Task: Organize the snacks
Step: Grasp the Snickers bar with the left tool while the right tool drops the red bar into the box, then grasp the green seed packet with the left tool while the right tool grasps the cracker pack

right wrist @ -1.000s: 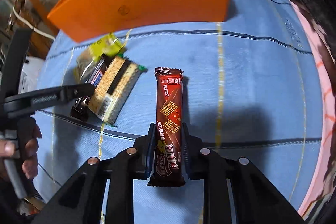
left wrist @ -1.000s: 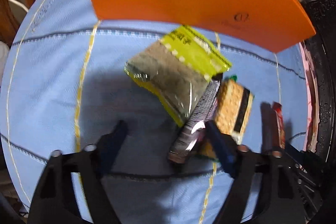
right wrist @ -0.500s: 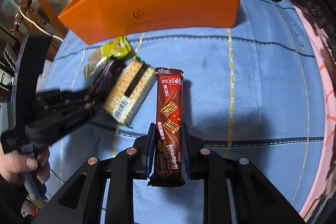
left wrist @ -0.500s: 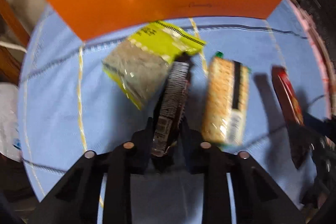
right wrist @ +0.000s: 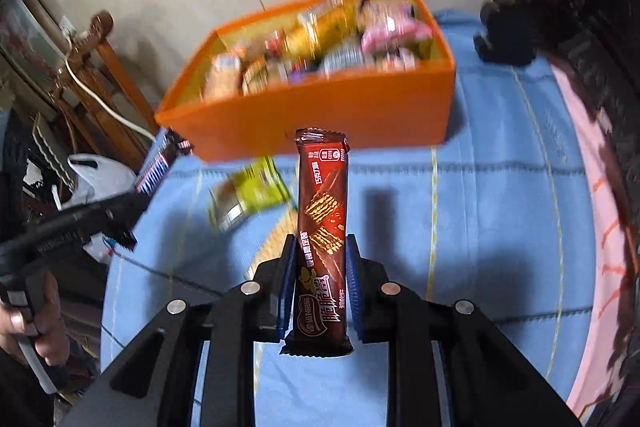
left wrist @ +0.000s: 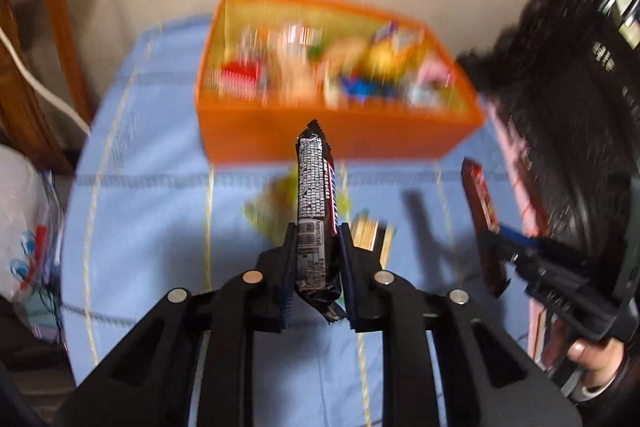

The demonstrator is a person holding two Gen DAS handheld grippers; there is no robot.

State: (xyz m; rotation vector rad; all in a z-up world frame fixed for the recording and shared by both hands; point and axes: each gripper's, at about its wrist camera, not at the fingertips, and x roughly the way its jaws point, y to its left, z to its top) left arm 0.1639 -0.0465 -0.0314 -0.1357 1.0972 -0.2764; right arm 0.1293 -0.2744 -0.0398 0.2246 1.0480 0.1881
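My left gripper [left wrist: 318,231] has a dark snack bar [left wrist: 314,179] upright between its jaws, which are closing; the pads press on its sides. It hangs above the blue cloth, in front of the orange box [left wrist: 340,139]. My right gripper [right wrist: 320,239] is shut on a red wafer bar [right wrist: 322,211], also lifted off the cloth. The orange box [right wrist: 320,111] holds several blurred snack packets. Below the grippers a yellow-green packet [right wrist: 248,195] and a cracker pack [left wrist: 374,231] lie on the cloth.
A blue cloth [right wrist: 480,227] with yellow stitching covers the table. A wooden chair [left wrist: 60,27] and a white plastic bag [left wrist: 24,211] stand off its left edge. Dark bulky objects [right wrist: 504,35] and a pink edge [right wrist: 592,187] border the right side.
My left gripper shut on the dark bar and lifted it off the cloth. My right gripper rose with the red bar. Both views now look down into the orange box.
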